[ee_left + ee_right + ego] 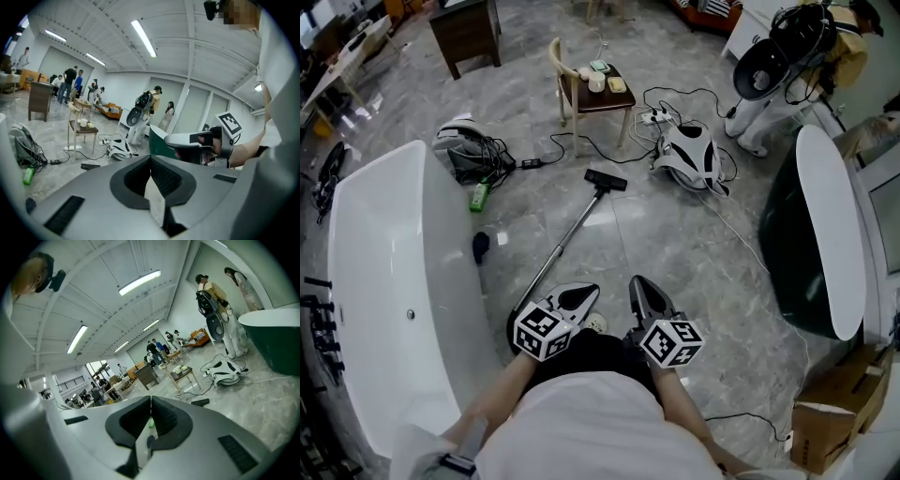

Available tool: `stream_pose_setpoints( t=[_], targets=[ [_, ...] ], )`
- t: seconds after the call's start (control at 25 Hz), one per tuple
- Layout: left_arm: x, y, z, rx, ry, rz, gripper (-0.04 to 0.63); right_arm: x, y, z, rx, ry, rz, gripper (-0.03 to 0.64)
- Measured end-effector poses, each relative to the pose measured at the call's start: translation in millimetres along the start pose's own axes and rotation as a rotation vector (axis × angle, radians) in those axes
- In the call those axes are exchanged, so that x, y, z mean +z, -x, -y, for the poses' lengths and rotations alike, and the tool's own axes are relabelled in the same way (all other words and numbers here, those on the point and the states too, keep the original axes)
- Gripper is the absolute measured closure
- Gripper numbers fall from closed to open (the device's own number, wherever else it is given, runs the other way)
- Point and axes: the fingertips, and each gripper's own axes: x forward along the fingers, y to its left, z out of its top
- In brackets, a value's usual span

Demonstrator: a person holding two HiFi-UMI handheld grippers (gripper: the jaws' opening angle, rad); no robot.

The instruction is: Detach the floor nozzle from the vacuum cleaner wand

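Floor nozzle (pixel 606 179) lies on the grey tile floor, upper centre of the head view, joined to the wand (pixel 565 239), which slants down-left. Left gripper (pixel 579 297) and right gripper (pixel 641 292) sit side by side at lower centre. Both jaw pairs are clenched with nothing between them. Left gripper overlaps the wand's lower end; contact not discernible.

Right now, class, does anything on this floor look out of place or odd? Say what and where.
The vacuum wand lies flat across the floor with its floor nozzle attached. A green bottle lies on its side beside the white tub, and loose cables sprawl around the chair.
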Motion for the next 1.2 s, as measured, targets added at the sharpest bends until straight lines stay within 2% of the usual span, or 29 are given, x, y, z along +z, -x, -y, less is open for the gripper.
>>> stream_pose_setpoints(
  t=[0.08,0.16,0.28,0.4,0.76,1.04,1.2],
  targets=[
    [10,6,-6,0.055,-0.013,0.055,0.586,-2,3,-3,0.041,-0.079,0.002,0.600],
    [16,13,-11,0.103,-0.015,0.090,0.586,-8,6,-4,0.055,-0.108,-0.007,0.600],
    [20,22,-17,0.177,-0.032,0.104,0.586,-12,10,3,0.016,-0.095,-0.019,0.600],
    [21,26,-26,0.256,-0.025,0.096,0.586,-9,16,11,-0.012,-0.140,-0.008,0.600],
    [15,19,-22,0.202,-0.023,0.071,0.586,-10,9,23,-0.044,-0.186,-0.013,0.600],
    [33,-3,-40,0.185,-0.024,0.078,0.586,4,-15,30,-0.069,-0.072,-0.046,0.600],
    [44,-19,-56,0.178,-0.013,0.087,0.586,12,-32,32,-0.054,-0.051,-0.055,0.600]
  ],
)
